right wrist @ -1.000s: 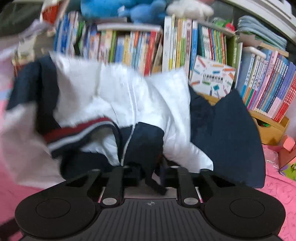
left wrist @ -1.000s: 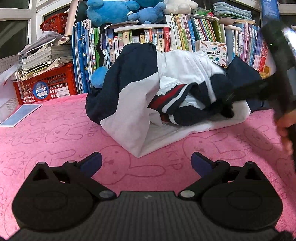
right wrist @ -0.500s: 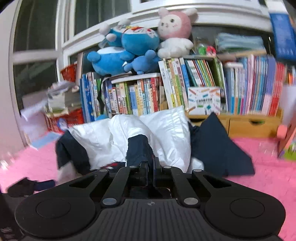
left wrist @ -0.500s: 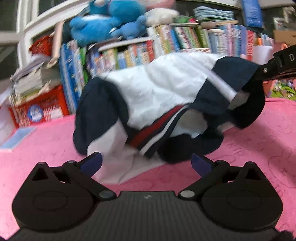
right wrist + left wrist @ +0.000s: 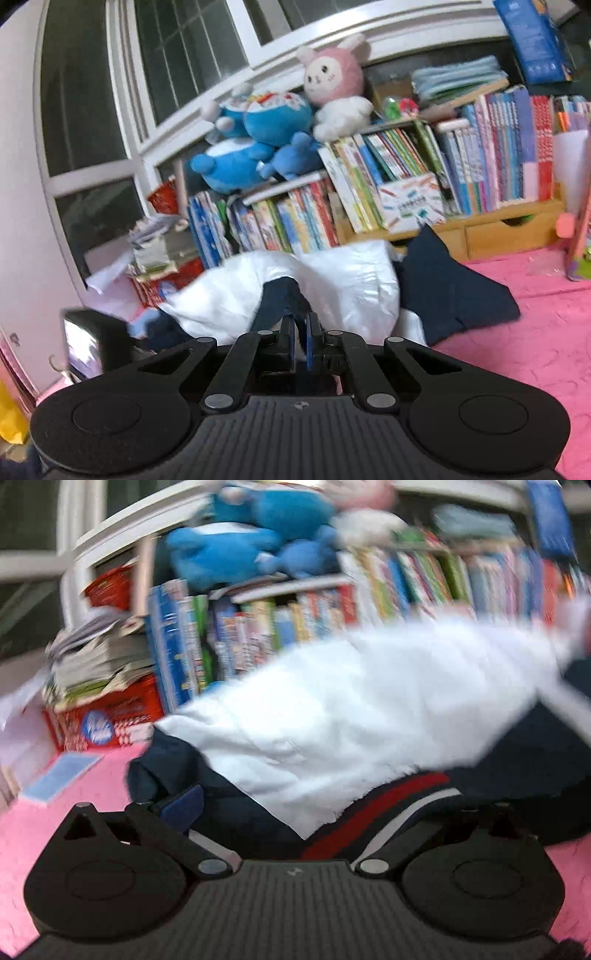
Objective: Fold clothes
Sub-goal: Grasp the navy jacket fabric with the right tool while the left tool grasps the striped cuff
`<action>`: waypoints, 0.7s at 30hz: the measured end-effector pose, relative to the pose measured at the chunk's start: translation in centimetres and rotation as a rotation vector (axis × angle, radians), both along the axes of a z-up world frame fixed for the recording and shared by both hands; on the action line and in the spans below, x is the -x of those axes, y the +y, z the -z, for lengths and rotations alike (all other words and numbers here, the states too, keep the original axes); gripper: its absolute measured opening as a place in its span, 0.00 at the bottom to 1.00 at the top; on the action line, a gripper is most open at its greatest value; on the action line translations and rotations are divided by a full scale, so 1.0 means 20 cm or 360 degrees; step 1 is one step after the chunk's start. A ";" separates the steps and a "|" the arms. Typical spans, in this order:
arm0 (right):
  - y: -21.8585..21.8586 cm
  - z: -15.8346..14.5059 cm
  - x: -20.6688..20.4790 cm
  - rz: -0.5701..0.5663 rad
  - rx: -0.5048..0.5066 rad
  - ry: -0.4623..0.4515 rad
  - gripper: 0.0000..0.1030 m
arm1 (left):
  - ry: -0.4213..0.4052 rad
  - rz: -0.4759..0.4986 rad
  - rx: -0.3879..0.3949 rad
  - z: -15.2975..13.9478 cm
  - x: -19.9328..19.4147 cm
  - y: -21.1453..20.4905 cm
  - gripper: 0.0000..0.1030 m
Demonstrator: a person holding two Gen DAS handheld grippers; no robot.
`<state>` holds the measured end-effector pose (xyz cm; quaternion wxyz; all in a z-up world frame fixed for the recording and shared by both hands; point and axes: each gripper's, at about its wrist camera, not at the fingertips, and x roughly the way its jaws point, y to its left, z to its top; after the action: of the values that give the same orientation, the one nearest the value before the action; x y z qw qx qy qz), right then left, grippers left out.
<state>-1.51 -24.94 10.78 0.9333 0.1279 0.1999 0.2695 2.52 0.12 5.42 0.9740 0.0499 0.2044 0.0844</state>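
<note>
Between the right gripper's (image 5: 300, 334) fingers sat a navy fold of the jacket (image 5: 332, 291); jaws pinched together on that cloth, blue pads nearly meeting with fabric squeezed in the slit. From the pinch point the navy piece rose just ahead of the fingertips, then the white body of the garment spread out beyond and to both sides of the claw. Right of the claw, a navy panel of the same garment lay flat on the pink mat (image 5: 535, 350). Far past the fingertips stood the bookshelf (image 5: 369, 206) with plush toys (image 5: 266, 140) on top. Left of this claw, low down, part of the other device showed as a dark blurred block.

Left gripper (image 5: 295, 805) stood with jaws wide apart, nothing pinched. Only its left blue pad (image 5: 184, 806) showed clearly; the right fingertip was covered by cloth. Jacket (image 5: 369, 716) hung right in front of and across the gap: white panel above the fingertips, navy edge touching or just beside the left pad (blur, could not tell which), red-and-white striped cuff (image 5: 388, 812) draped low between the fingers toward the right one. Pink mat (image 5: 55, 812) showed to the left of this claw. View heavily motion-blurred.
</note>
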 end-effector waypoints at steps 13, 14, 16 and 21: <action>0.23 0.24 0.09 -0.0037 0.0286 -0.0047 0.50 | -0.0252 -0.0257 -0.0108 -0.22 0.19 0.28 1.00; 0.30 0.26 0.11 -0.0066 0.0334 -0.0078 0.57 | -0.0243 -0.0260 -0.0119 -0.21 0.19 0.28 1.00; 0.42 0.28 0.13 -0.0097 0.0408 -0.0161 0.78 | -0.0228 -0.0257 -0.0132 -0.20 0.21 0.27 1.00; 0.74 0.32 0.11 -0.0057 0.0704 -0.0443 1.00 | -0.0221 -0.0225 -0.0231 -0.18 0.23 0.25 1.00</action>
<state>-3.80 -10.23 4.37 0.9521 -0.1212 0.1258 0.2508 -2.17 5.04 8.98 0.9712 0.0997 0.1328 0.1708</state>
